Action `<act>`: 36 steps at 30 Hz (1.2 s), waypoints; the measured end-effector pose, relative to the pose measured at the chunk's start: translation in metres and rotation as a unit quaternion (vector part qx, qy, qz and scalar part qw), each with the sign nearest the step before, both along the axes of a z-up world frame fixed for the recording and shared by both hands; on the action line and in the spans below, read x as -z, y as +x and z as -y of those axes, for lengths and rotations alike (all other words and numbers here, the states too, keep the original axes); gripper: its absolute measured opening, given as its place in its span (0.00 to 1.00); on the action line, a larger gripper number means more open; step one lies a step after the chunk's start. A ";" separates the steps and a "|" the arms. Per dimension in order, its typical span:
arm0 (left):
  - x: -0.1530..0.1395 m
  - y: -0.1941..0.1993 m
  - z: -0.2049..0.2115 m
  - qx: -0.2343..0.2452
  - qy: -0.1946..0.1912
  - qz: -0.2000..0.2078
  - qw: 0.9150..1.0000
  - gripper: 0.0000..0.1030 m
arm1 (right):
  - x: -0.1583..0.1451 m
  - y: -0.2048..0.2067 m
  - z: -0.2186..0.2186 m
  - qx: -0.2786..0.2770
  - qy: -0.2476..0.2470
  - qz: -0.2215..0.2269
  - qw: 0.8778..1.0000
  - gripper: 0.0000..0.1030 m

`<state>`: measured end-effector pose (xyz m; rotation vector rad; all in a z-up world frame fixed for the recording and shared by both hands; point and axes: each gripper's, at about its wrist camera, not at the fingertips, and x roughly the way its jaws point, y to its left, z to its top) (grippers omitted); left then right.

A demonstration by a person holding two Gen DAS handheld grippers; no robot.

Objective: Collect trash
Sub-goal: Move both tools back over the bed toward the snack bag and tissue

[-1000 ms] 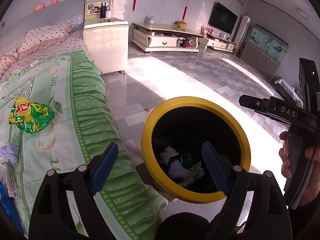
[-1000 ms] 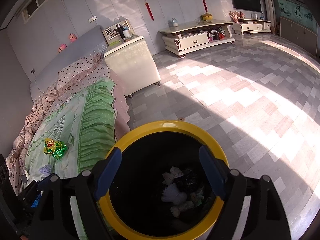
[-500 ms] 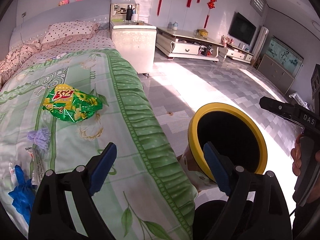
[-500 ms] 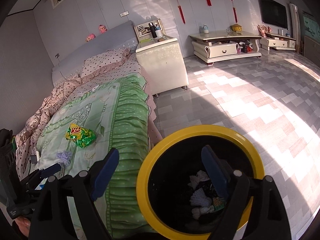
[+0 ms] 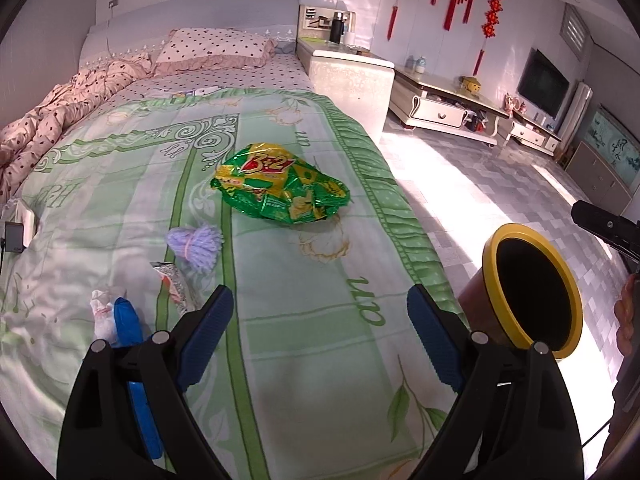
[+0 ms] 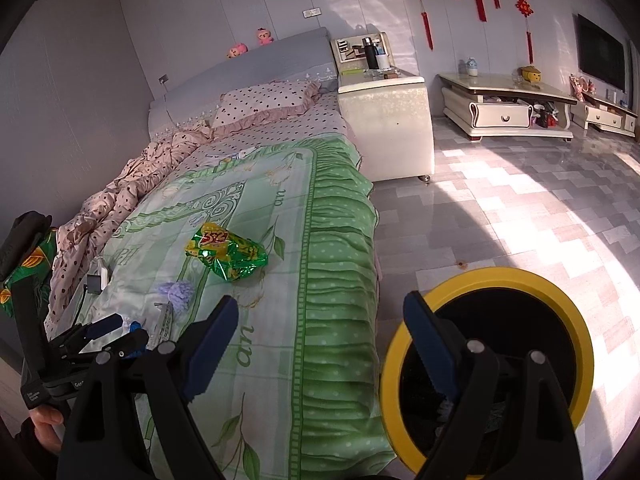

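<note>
A crumpled green and yellow snack bag point(image 5: 280, 196) point(image 6: 226, 254) lies on the green bedspread point(image 5: 300, 360). Nearer me lie a purple yarn tuft point(image 5: 196, 244) point(image 6: 178, 294), a small printed wrapper point(image 5: 172, 284), a white crumpled tissue point(image 5: 104, 308) and a blue piece point(image 5: 128, 320). My left gripper point(image 5: 316, 320) point(image 6: 120, 330) hangs open over the bedspread, short of the bag, with nothing between its fingers. My right gripper point(image 6: 320, 320) is open and bare, above the bed's frilled edge and the yellow-rimmed black bin point(image 6: 480, 276) point(image 5: 532, 284). The bin stands on the floor beside the bed.
A white bedside cabinet point(image 6: 384, 120) stands past the bed. A low TV unit point(image 6: 504, 112) lines the far wall. Tiled floor point(image 6: 520, 208) spreads to the right. A pink dotted quilt point(image 5: 52, 120) is bunched at the bed's left, and a small dark device point(image 5: 12, 236) lies near it.
Both views have swung left from the bin to the bed. The bin, once under both grippers, now sits at the right. The litter on the bedspread has come closer and centred.
</note>
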<state>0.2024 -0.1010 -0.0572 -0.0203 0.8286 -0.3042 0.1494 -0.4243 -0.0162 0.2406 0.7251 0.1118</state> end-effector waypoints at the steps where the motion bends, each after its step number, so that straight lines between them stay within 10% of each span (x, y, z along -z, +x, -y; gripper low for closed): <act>1: 0.001 0.001 -0.010 -0.008 0.001 -0.002 1.000 0.82 | 0.000 0.003 -0.007 -0.008 -0.001 0.000 1.000 0.79; 23: 0.043 0.033 -0.206 -0.167 0.020 -0.047 0.985 0.82 | 0.022 0.113 -0.165 -0.113 -0.082 -0.027 0.990 0.79; 36: 0.088 0.059 -0.233 -0.175 0.006 -0.089 0.981 0.82 | 0.060 0.176 -0.204 -0.164 -0.138 -0.042 0.976 0.87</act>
